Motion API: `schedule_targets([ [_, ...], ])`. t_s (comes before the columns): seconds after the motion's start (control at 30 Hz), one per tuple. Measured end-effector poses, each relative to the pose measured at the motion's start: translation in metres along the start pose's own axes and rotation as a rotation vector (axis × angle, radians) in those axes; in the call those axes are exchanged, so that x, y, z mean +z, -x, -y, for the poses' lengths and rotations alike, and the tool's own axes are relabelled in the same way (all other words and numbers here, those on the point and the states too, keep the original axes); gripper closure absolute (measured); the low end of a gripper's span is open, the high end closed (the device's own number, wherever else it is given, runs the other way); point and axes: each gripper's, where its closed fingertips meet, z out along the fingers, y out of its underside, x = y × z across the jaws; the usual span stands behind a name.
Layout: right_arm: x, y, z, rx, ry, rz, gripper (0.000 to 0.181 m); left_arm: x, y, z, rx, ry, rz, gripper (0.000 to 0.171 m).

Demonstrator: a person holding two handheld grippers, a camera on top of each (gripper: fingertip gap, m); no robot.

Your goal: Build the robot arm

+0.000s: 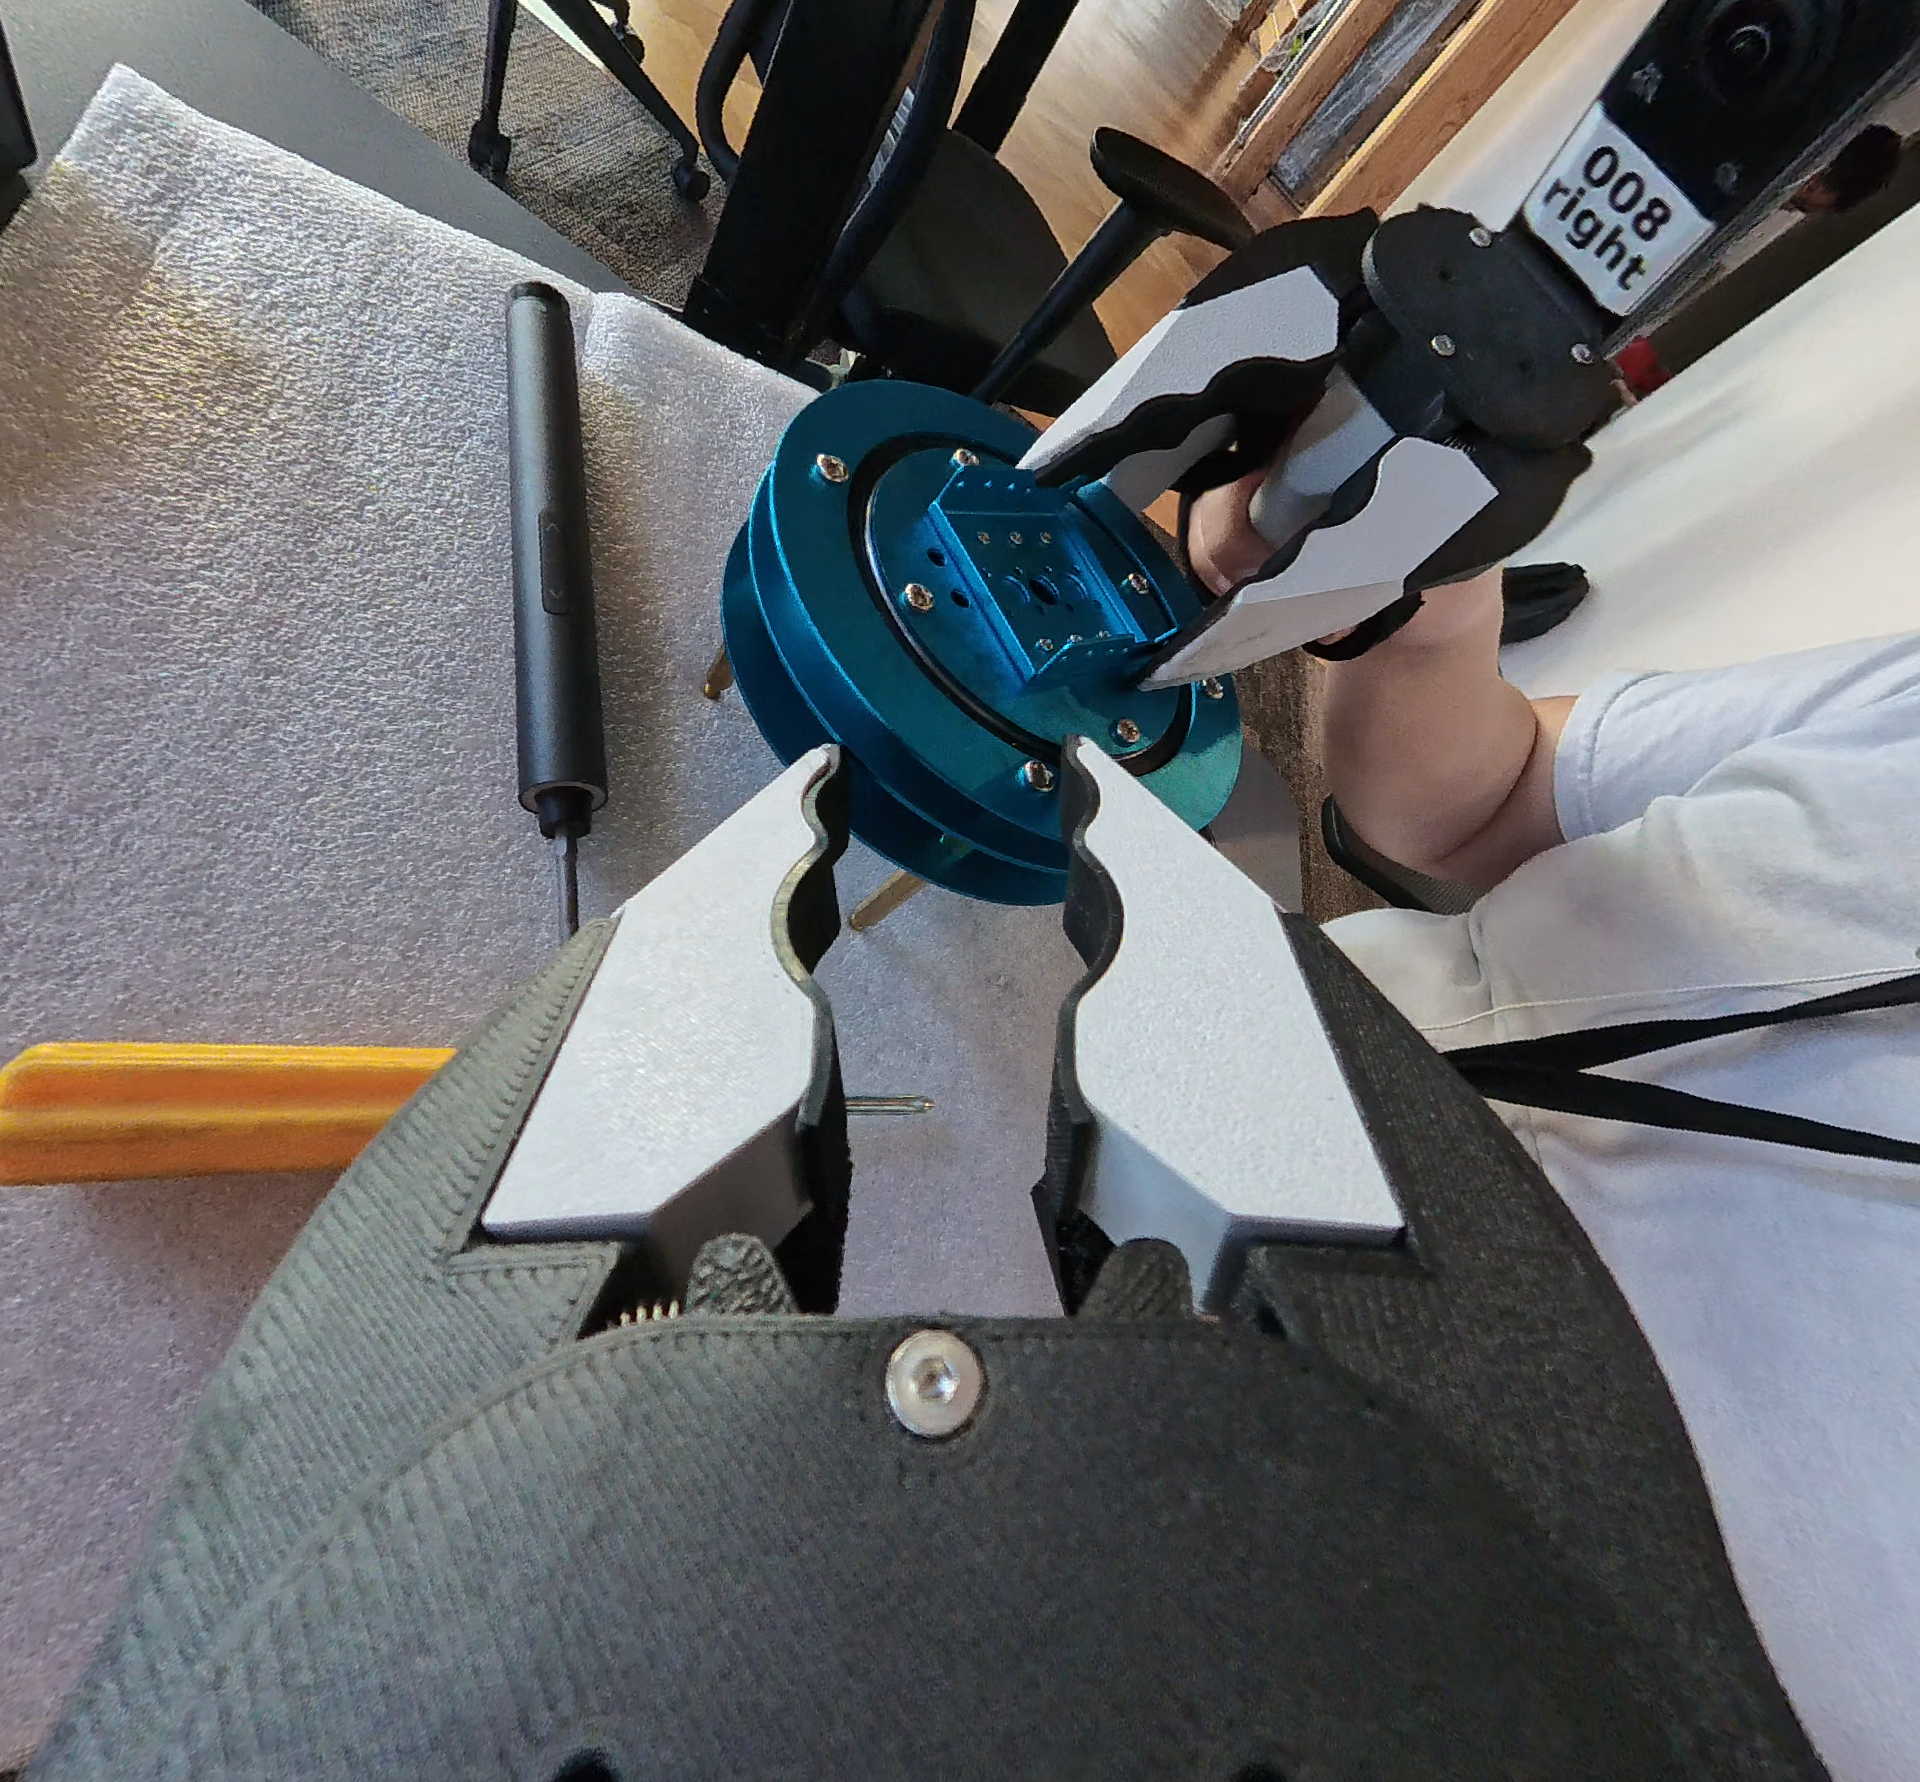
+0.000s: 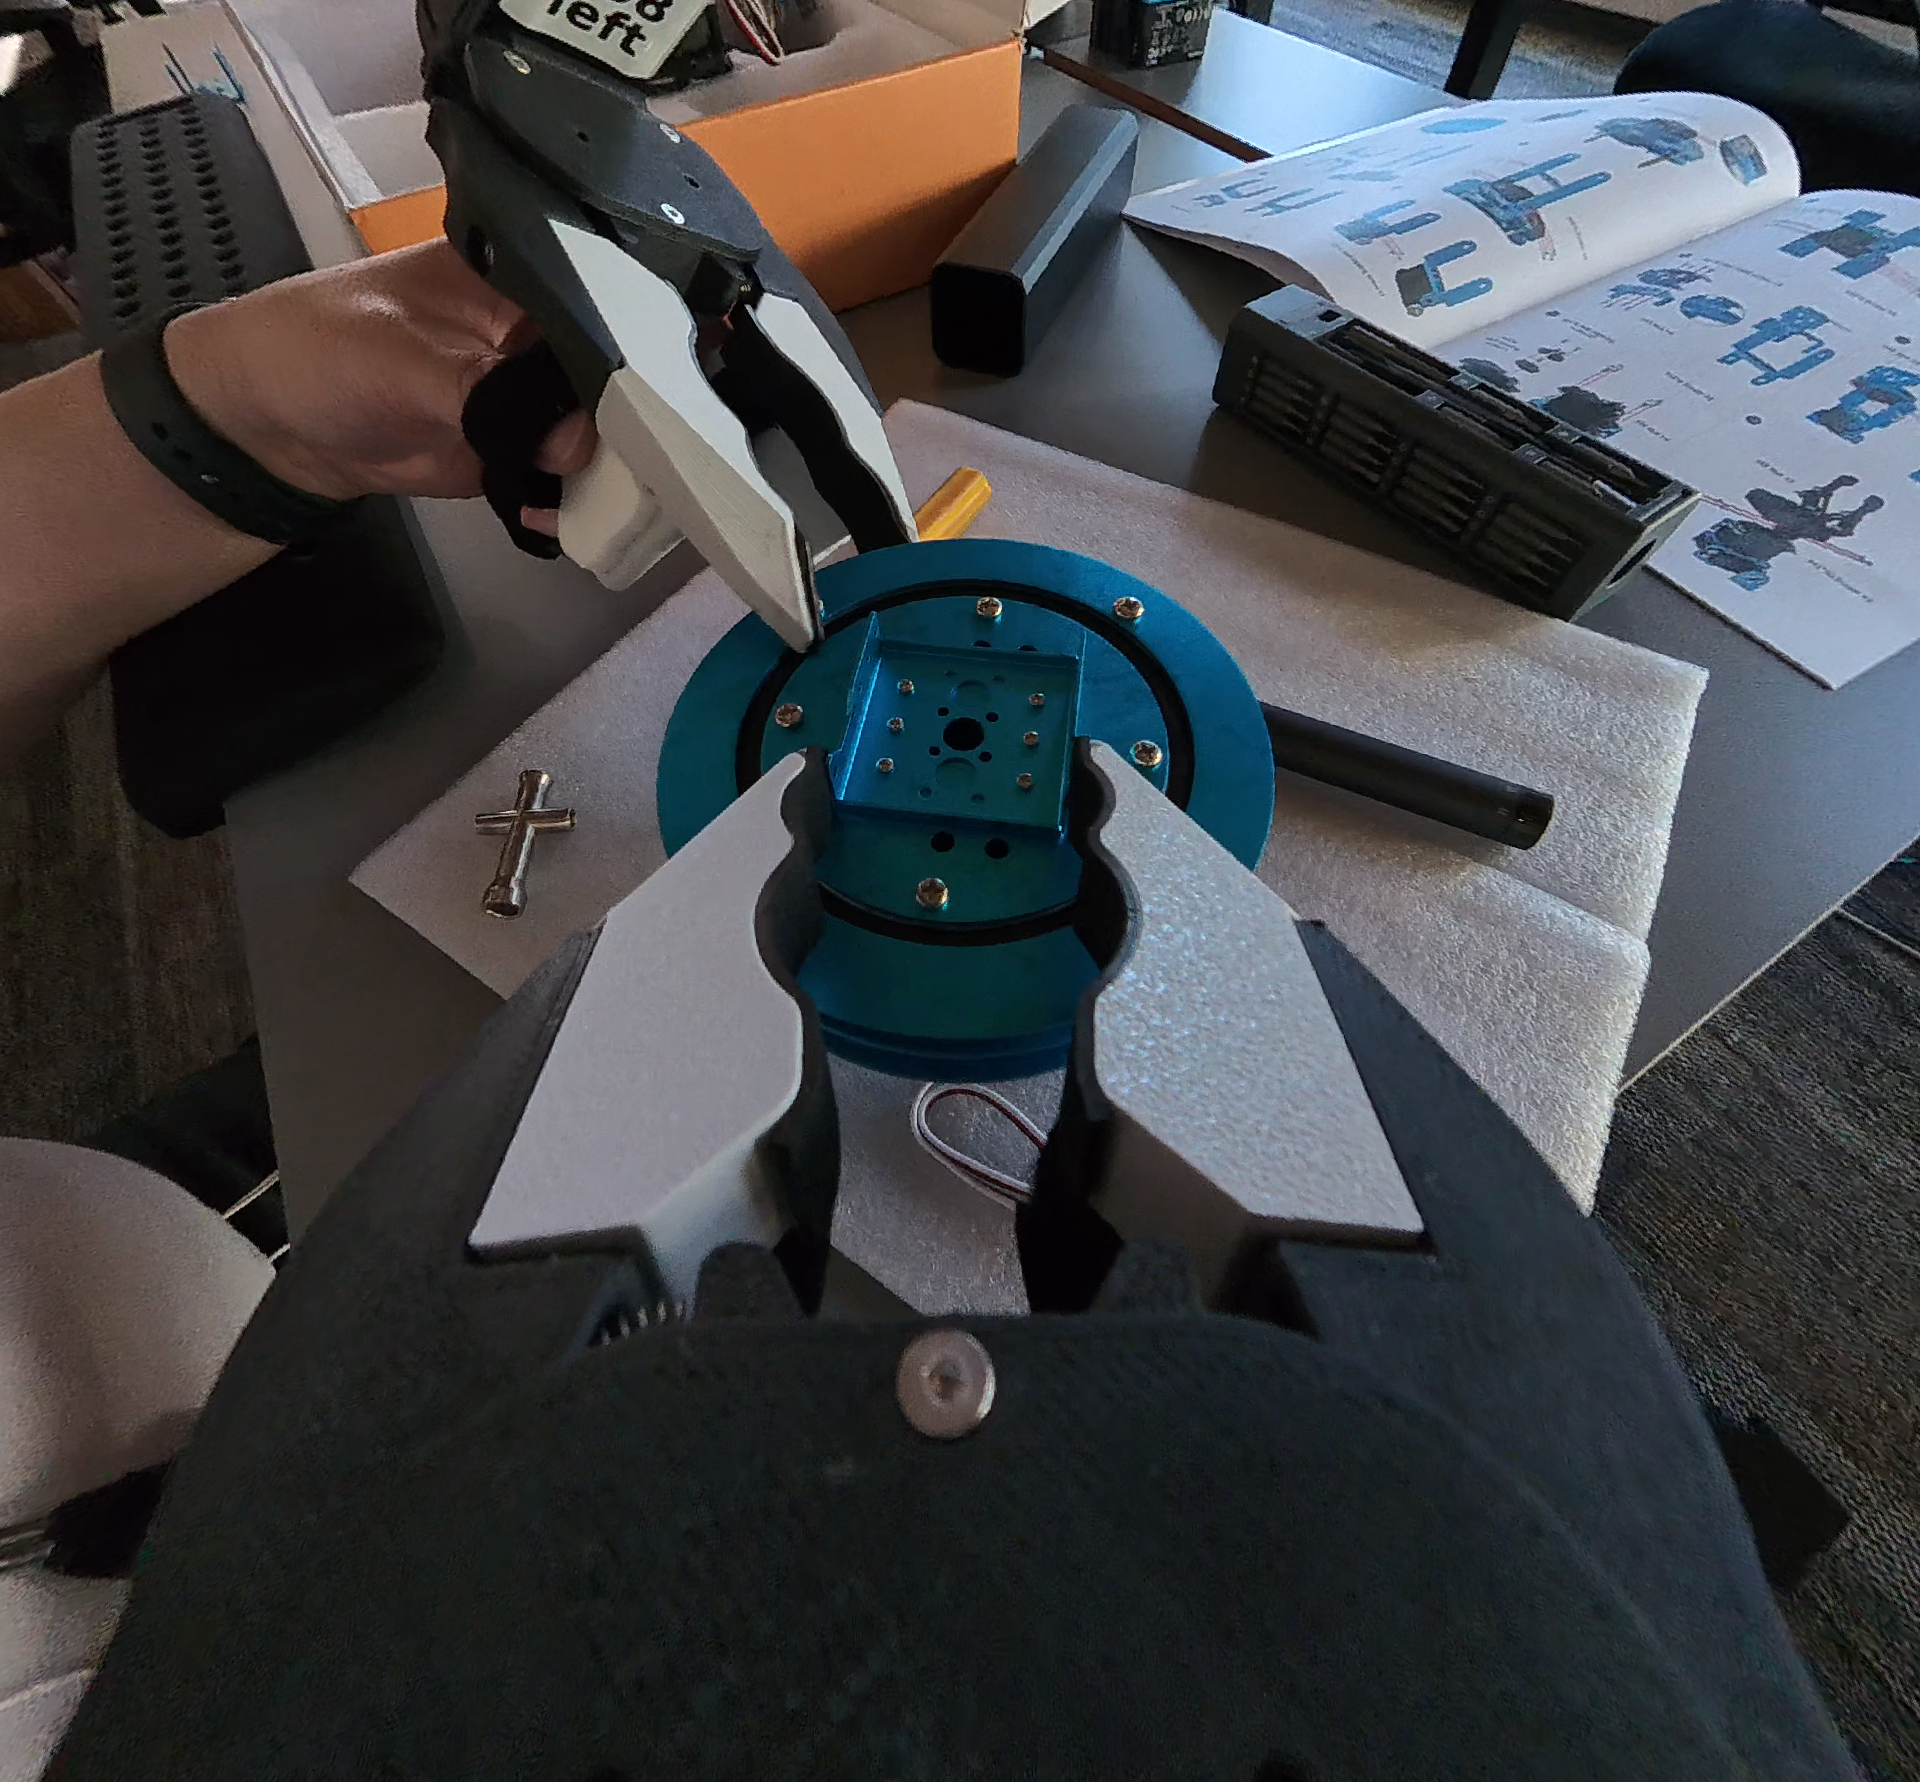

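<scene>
Right wrist view, clock centred on the blue turntable disc.

- Disc sits on white foam sheet, tilted in the left wrist view, with brass standoffs showing beneath it.
- Square blue bracket stands at the disc's centre.
- My right gripper comes in from 6 o'clock. Narrow spread, one fingertip against each of two opposite sides of the bracket: I am pinching it.
- My left gripper comes in from 10 o'clock. Fingers apart at a middling gap. The near tip touches the disc's top face by the black ring; the far tip is at the outer rim. Cannot tell whether it actually clamps anything.
- Dark pen-shaped screwdriver lies on the foam at 3 o'clock, partly hidden behind the disc.
- Yellow tool handle at 12 o'clock, just beyond the rim.
- Metal cross wrench at 9 o'clock, on the foam, apart from the disc.
- Red-and-white wire loop at 6 o'clock, between my right fingers.
- Black bit case and open picture manual at 2 o'clock, off the foam.
- Orange box at 12 o'clock, far back.
</scene>
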Motion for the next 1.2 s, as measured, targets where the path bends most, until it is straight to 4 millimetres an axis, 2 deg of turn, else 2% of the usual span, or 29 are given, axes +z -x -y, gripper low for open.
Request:
schedule_targets([
  [0.13, -0.016, -0.005, 0.007, 0.006, -0.061, 0.049, 0.137, -0.004, 0.001, 0.001, -0.013, -0.001, 0.000, 0.136],
  [0.23, -0.036, -0.035, 0.017, 0.099, -0.175, 0.044, 0.138, -0.012, 0.002, 0.005, -0.031, -0.027, -0.001, 0.140],
  [0.3, -0.045, -0.049, 0.019, 0.188, -0.229, 0.128, 0.139, -0.020, 0.000, 0.011, -0.045, -0.057, -0.016, 0.140],
  [0.37, -0.050, -0.042, 0.018, 0.174, -0.251, 0.316, 0.133, -0.029, -0.003, 0.017, -0.036, -0.092, -0.024, 0.140],
  [0.43, -0.053, -0.035, 0.010, 0.078, -0.224, 0.451, 0.128, -0.036, -0.009, 0.022, 0.016, -0.122, -0.015, 0.137],
  [0.53, -0.045, -0.038, -0.005, -0.163, -0.169, 0.453, 0.096, -0.041, -0.020, 0.021, 0.091, -0.163, 0.054, 0.124],
  [0.67, -0.029, -0.029, -0.023, -0.334, -0.022, 0.518, 0.083, -0.030, -0.028, 0.000, 0.150, -0.136, 0.172, 0.113],
  [0.77, -0.016, -0.028, -0.029, -0.382, 0.041, 0.555, 0.079, -0.012, -0.034, -0.017, 0.109, -0.077, 0.189, 0.106],
  [0.9, 0.000, -0.033, -0.041, -0.504, 0.100, 0.500, 0.079, -0.006, -0.021, -0.020, 0.140, -0.047, 0.322, 0.095],
  [0.97, 0.005, -0.029, -0.042, -0.566, 0.105, 0.480, 0.079, -0.004, -0.019, -0.020, 0.163, -0.033, 0.339, 0.092],
  [1.1, 0.008, -0.020, -0.044, -0.543, 0.119, 0.529, 0.080, 0.005, -0.012, -0.029, 0.172, 0.048, 0.334, 0.089],
  [1.2, 0.008, -0.020, -0.043, -0.511, 0.109, 0.556, 0.082, 0.015, -0.007, -0.036, 0.233, 0.121, 0.348, 0.094],
])
